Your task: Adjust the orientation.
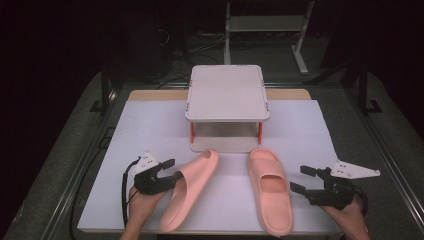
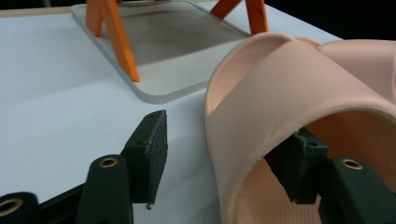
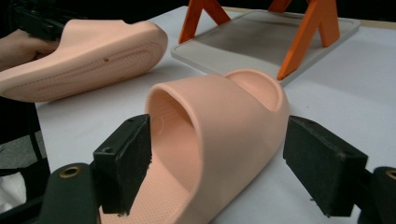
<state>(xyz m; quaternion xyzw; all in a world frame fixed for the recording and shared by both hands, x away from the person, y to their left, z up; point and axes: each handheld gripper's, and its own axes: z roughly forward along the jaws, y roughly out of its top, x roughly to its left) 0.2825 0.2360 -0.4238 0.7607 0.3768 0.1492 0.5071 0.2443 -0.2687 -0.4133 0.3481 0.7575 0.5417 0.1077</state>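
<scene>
Pink foam slippers, two, on white sheet covering desk; landmark: small two-tier rack (image 1: 227, 92), pale grey shelves on orange legs, standing at desk centre toward far edge.

Left slipper (image 1: 190, 187): just before rack's lower shelf, to its left front; tipped onto its side, toe near shelf corner, heel toward near desk edge. Sole visible in right gripper view, strap and footbed in left gripper view.

Right slipper (image 1: 270, 189): just before rack's lower shelf, to its right front; flat on sole, toe almost at shelf edge, heel toward near desk edge.

Left tongs (image 1: 170, 170): well before rack, at left slipper's strap. One jaw inside strap against footbed side, other jaw outside and clear of strap; jaws apart, no clamp on strap seen. Held in left hand (image 1: 142, 200).

Right tongs (image 1: 306, 179): well before rack, just right of right slipper. Jaws wide apart; in right gripper view seen either side of strap, neither pad pressing on it. Held in right hand (image 1: 350, 212).

Rack's lower shelf (image 2: 168, 51): bare.
</scene>
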